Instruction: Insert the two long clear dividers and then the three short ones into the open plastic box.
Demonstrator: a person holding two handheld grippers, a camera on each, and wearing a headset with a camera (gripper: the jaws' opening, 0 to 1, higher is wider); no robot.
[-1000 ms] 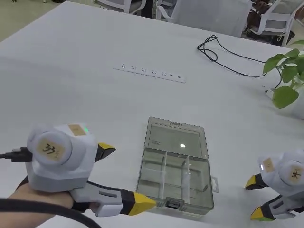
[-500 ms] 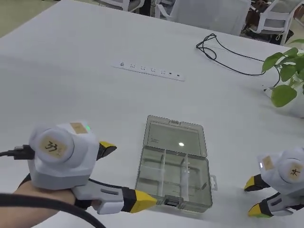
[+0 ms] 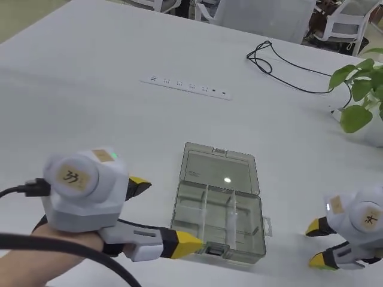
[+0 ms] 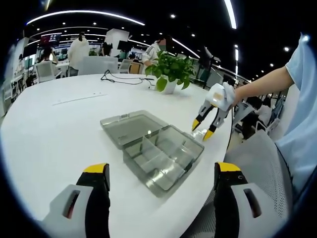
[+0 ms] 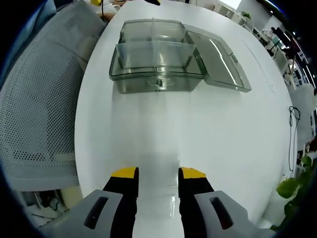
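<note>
Left claw (image 3: 163, 215) spread wide and empty, just left of the box (image 3: 239, 250), right claw (image 3: 316, 244) narrowly parted and empty, near its right side, box open on the white surface (image 3: 90, 107), lid (image 3: 218, 170) flat behind, dividers (image 3: 205, 206) standing inside.

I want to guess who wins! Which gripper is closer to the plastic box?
Left. The left gripper has one yellow tip right beside the front corner of the plastic box. The right gripper sits off to its other side, bare table between.
</note>
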